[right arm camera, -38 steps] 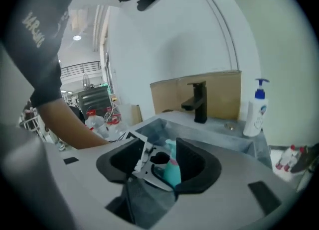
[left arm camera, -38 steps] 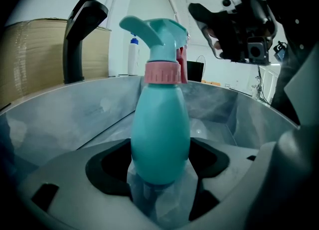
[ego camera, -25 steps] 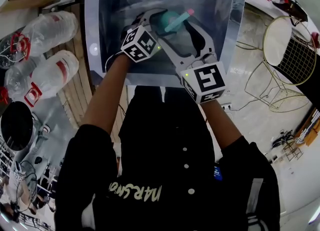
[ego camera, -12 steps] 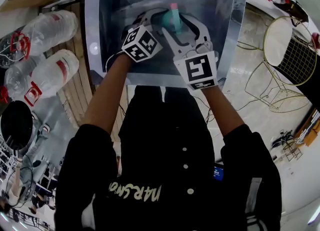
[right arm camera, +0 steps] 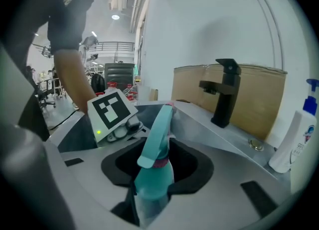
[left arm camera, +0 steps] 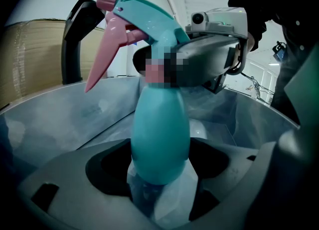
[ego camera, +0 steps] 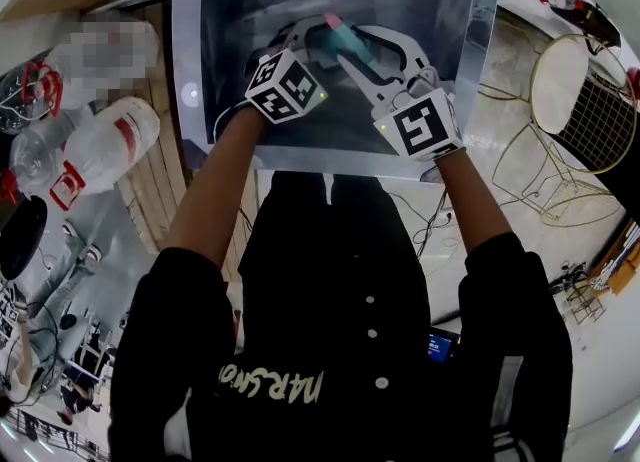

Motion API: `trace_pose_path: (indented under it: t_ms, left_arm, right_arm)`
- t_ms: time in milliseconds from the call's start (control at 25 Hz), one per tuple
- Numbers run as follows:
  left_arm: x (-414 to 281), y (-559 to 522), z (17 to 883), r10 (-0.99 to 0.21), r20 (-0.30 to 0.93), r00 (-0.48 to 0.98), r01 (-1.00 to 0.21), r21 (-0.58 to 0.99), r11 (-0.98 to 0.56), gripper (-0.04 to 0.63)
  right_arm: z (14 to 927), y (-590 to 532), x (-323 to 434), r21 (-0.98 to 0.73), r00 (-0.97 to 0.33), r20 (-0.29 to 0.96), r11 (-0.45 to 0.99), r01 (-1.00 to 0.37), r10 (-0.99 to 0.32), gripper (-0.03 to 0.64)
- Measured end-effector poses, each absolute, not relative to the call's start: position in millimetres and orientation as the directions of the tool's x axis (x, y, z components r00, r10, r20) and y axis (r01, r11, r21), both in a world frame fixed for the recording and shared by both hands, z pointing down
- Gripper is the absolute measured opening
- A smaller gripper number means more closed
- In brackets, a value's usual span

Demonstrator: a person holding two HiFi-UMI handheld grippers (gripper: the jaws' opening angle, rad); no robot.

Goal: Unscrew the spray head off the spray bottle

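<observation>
Right claw [right arm camera: 152, 194] gripping the spray head [left arm camera: 144, 20] at its collar, jaws just closing; left claw [left arm camera: 159, 189] clenched round the spray bottle [left arm camera: 159, 134]. Risks a weak pinch slipping, or spinning the whole bottle.

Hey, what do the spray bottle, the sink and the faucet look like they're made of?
The spray bottle: likely plastic, smooth teal, soft sheen, moulded shape.
The sink: probably stainless steel, brushed grey with blurry reflections.
The faucet: looks like metal, matte black coating.
</observation>
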State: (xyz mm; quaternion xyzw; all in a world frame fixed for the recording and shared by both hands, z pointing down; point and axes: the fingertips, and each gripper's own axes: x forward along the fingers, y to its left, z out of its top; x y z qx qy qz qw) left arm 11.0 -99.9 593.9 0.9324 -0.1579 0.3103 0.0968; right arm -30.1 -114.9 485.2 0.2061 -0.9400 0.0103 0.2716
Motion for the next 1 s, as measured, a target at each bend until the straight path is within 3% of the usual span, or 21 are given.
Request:
trace_pose_path:
  t_ms: [560, 1000]
  left_arm:
    - [8.8, -100.6, 595.4, -0.234, 0.612, 0.756, -0.351, 0.078, -0.933, 0.374]
    - [9.6, -98.7, 596.4, -0.199, 0.607, 0.769, -0.309, 0.081, -0.948, 0.374]
  right_arm:
    - [494.3, -115.9, -37.2, 0.083, -0.793, 0.499, 0.930, -0.358, -0.350, 0.164]
    - [493.7, -108.6, -37.2, 0.067, -0.871, 0.455, 0.982, -0.174, -0.186, 0.163]
